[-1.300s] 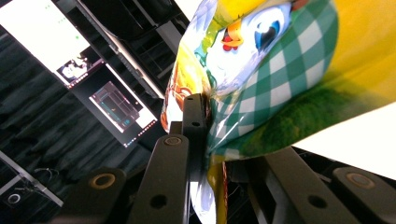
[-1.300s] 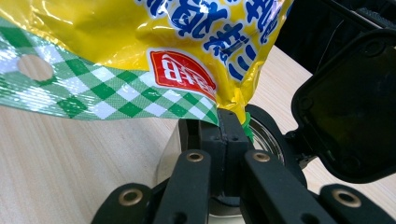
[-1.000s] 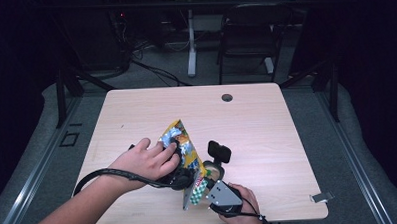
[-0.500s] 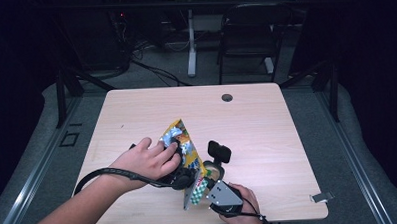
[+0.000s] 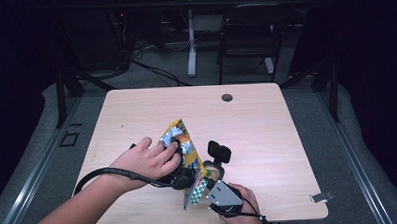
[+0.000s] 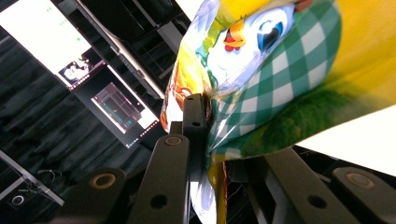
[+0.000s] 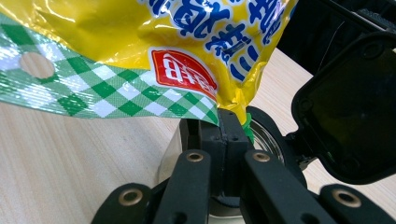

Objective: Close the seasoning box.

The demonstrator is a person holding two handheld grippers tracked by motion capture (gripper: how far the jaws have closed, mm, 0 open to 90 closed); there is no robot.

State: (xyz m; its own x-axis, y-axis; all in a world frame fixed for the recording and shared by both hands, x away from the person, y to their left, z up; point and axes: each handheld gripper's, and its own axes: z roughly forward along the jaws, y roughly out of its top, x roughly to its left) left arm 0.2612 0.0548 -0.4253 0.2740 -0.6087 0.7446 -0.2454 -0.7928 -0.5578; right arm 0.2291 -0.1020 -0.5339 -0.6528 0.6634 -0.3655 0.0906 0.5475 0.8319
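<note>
Two tongs grip one snack bag [image 5: 183,147] over the near part of the worktop [image 5: 267,124], a little left of the middle of its near edge. The bag is yellow foil with blue lettering, a red logo patch and a green-and-white checked band along its sealed end. In the high view it stands tilted, one end raised toward the far edge and the checked end low toward the near edge.

The left tongs [image 5: 181,178] sit under the person's left hand [image 5: 147,161], which comes in from the near left corner with a black cable looped round the wrist. In the left gripper view the jaws are clamped on a fold of the bag [image 6: 261,70], the foil bunching where one pad [image 6: 194,123] bites into it; a cartoon face is printed just above the pinch.

The right tongs [image 5: 201,184] are held by the right hand [image 5: 242,203] at the near edge, grey plate uppermost. In the right gripper view the jaws are pressed together on the lower corner of the bag [image 7: 154,51], just below the red patch, with bare wood beneath.

Just beside the bag, toward the right edge, sits what looks like a small round container [image 5: 214,167] with a black hinged lid [image 5: 219,151] standing open; the right gripper view shows its shiny rim [image 7: 268,135] close behind the jaws. A dark grommet [image 5: 227,97] marks the far edge.
</note>
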